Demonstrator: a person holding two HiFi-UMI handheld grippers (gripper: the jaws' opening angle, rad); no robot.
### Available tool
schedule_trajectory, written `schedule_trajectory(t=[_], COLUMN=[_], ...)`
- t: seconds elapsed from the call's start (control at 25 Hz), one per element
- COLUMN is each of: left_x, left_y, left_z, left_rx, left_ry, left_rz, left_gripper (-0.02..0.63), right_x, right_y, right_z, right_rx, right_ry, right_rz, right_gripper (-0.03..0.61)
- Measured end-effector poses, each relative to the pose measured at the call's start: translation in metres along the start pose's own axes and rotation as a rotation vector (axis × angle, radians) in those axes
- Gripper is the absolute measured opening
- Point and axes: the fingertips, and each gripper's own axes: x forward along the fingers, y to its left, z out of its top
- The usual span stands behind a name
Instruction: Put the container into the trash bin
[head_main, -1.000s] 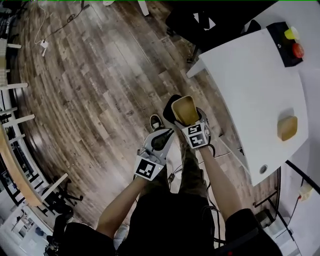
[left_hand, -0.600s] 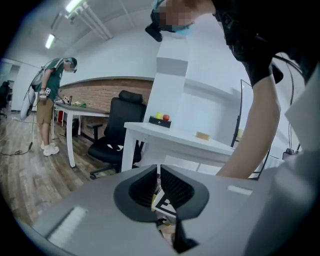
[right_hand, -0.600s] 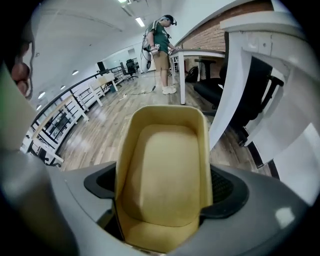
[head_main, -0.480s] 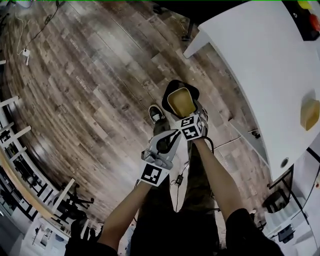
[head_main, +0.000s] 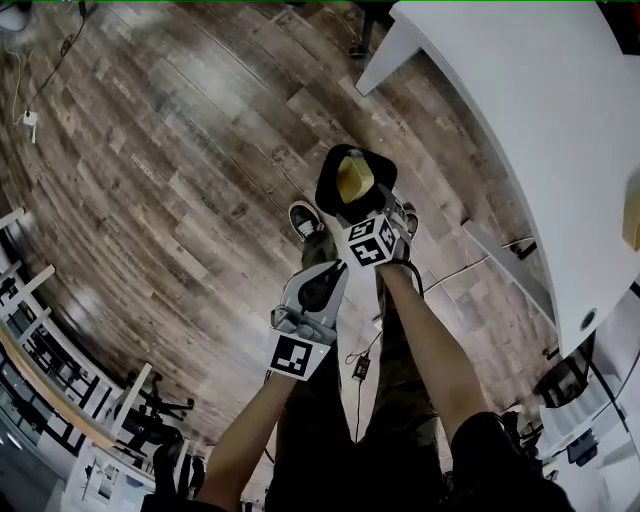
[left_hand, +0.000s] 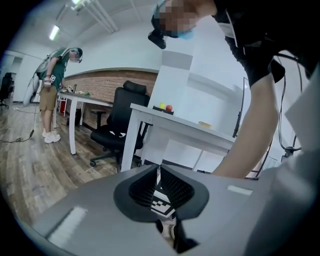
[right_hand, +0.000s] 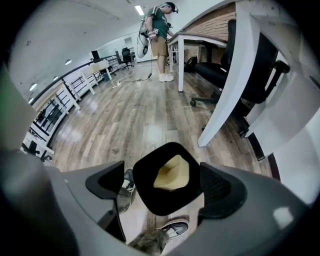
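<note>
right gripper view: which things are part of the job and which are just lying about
Job:
- tan container
- black trash bin, container inside it

Lying about:
- white table
- black office chair
- railing

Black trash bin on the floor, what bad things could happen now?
1. The tan squarish container looks tilted inside the round black trash bin; it could wedge near the mouth instead of dropping.
2. The right gripper, jaws closing on nothing, hangs right over the bin and might knock it over.
3. The person's shoe stands beside the bin, so a step could kick it.
</note>
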Motion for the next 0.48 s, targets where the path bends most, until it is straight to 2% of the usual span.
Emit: schedule_trajectory(t=[0.2,0.48], left_x=[-0.002,0.010], left_y=[-0.003,-0.007], left_z=[-0.007,0.003], left_rx=[-0.006,0.001], left_ry=[0.012,0.003], left_rz=[-0.012,-0.023], left_gripper=[-0.005,-0.005], right_x=[-0.002,-0.010], right_y=[0.004,-0.005], right_z=[-0.006,-0.006], right_rx=[0.013,0.005], right_ry=[-0.002,-0.013], right_rz=[0.013,0.005], right_gripper=[0.489,0.489])
